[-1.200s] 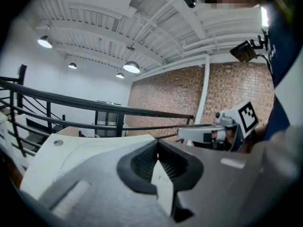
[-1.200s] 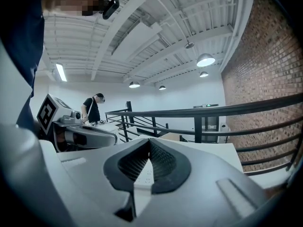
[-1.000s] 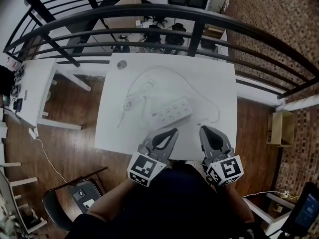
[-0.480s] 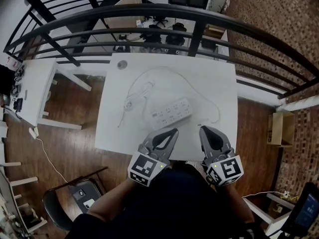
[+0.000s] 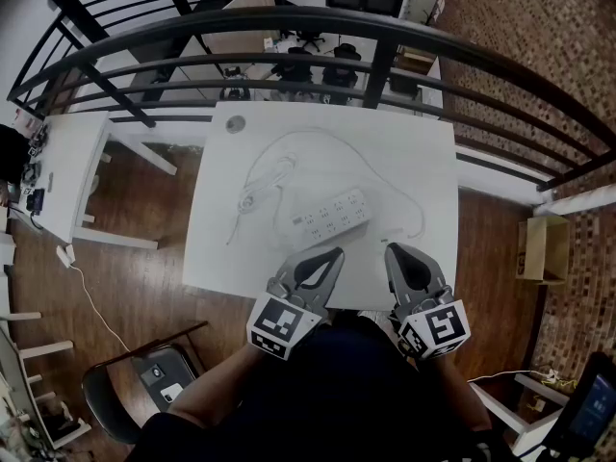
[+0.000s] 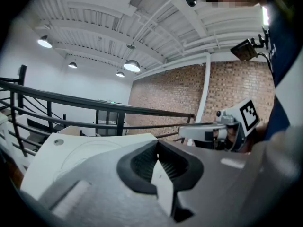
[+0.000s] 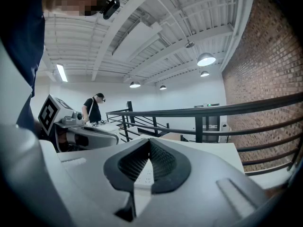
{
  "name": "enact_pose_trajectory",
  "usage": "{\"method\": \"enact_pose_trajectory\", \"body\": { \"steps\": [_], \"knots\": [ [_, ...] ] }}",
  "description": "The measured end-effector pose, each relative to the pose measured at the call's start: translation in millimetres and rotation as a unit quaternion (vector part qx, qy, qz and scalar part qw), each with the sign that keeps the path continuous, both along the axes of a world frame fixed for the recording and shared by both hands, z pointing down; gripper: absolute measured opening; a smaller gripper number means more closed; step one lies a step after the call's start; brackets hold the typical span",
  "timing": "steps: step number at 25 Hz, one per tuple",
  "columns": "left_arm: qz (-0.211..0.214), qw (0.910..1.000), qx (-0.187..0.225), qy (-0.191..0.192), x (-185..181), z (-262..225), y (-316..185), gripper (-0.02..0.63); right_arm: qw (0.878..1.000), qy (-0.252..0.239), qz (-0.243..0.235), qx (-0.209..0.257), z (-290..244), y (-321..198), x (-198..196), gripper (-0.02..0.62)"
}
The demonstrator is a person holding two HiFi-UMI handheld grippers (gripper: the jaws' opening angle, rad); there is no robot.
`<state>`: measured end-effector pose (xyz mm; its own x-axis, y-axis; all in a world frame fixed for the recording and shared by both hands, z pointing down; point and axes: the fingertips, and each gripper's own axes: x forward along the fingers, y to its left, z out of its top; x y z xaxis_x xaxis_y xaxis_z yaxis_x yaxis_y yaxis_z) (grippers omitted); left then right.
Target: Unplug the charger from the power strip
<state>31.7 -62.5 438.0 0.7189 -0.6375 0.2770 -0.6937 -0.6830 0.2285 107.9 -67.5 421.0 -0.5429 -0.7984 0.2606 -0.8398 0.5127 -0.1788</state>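
A white power strip [image 5: 332, 215] lies slantwise in the middle of the white table [image 5: 414, 152]. Left of it a white charger piece [image 5: 250, 201] rests among loops of thin white cable [image 5: 318, 135]; whether it is plugged into the strip's left end is too small to tell. My left gripper [image 5: 334, 255] and right gripper [image 5: 393, 250] hover side by side over the table's near edge, short of the strip. Both are shut with nothing between the jaws, as the left gripper [image 6: 157, 144] and right gripper [image 7: 149, 143] show in their own views. Part of the strip [image 7: 144, 177] shows through the right jaws' gap.
A black railing [image 5: 385, 27] curves behind the table. A second white table [image 5: 67, 176] stands at the left, a chair [image 5: 159, 378] at the lower left, a cardboard box [image 5: 541, 248] on the right. A small round disc [image 5: 235, 124] sits at the table's far left corner. A person [image 7: 93, 109] stands far off.
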Motion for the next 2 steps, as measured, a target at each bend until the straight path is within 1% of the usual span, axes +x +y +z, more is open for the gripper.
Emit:
{"method": "enact_pose_trajectory", "body": {
  "steps": [2],
  "knots": [
    [0.0,1.0,-0.001,-0.001,0.7,0.3,0.5,0.006,1.0,0.0,0.0,0.0,-0.2,0.1,0.8,0.011]
  ]
}}
